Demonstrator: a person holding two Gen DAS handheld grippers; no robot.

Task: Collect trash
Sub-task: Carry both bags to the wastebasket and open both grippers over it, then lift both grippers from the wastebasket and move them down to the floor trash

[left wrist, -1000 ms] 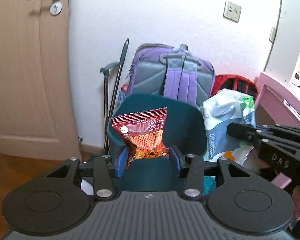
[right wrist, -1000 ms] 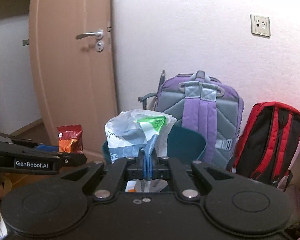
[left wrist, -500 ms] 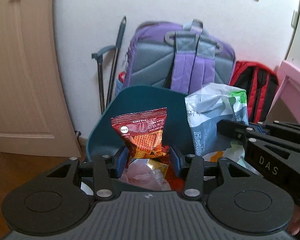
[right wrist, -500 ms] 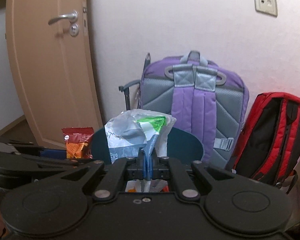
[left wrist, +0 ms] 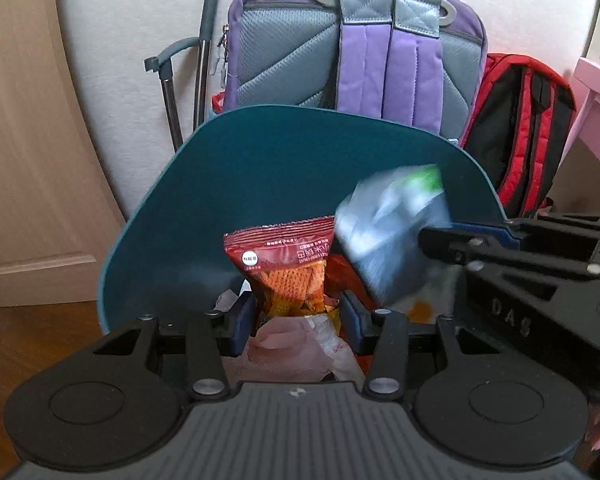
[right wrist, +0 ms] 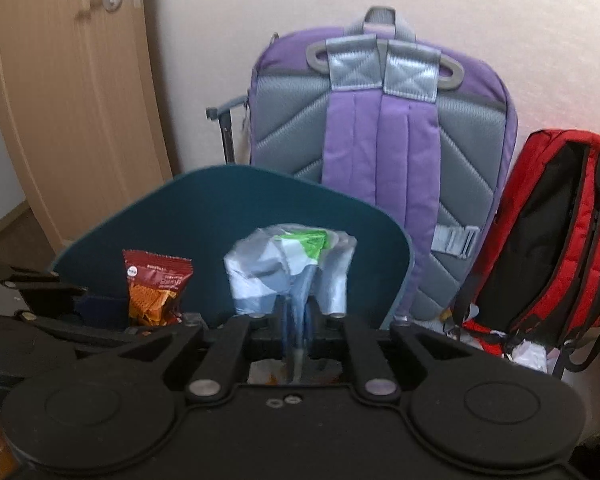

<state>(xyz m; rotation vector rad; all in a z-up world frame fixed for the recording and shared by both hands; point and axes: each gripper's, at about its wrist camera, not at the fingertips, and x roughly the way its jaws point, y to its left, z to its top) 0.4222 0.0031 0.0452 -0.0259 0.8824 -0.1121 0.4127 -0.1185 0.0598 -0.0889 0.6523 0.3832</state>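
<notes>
Two wrappers, both over the teal bin [left wrist: 204,216] now. Our left gripper [left wrist: 298,312] is closed on the red snack bag [left wrist: 288,264], pinched at its lower end, long axis upright, w/ the bin's trash directly below, so letting go should drop it in. Our right gripper [right wrist: 296,316] is pinched tight on the grey-green plastic bag [right wrist: 288,264], to the right of the snack bag, also above the opening. Readable: "DAS" on the right gripper's body; snack-bag print too small to read.

Purple backpack [left wrist: 352,40], red backpack [right wrist: 548,232], door [right wrist: 72,100]
</notes>
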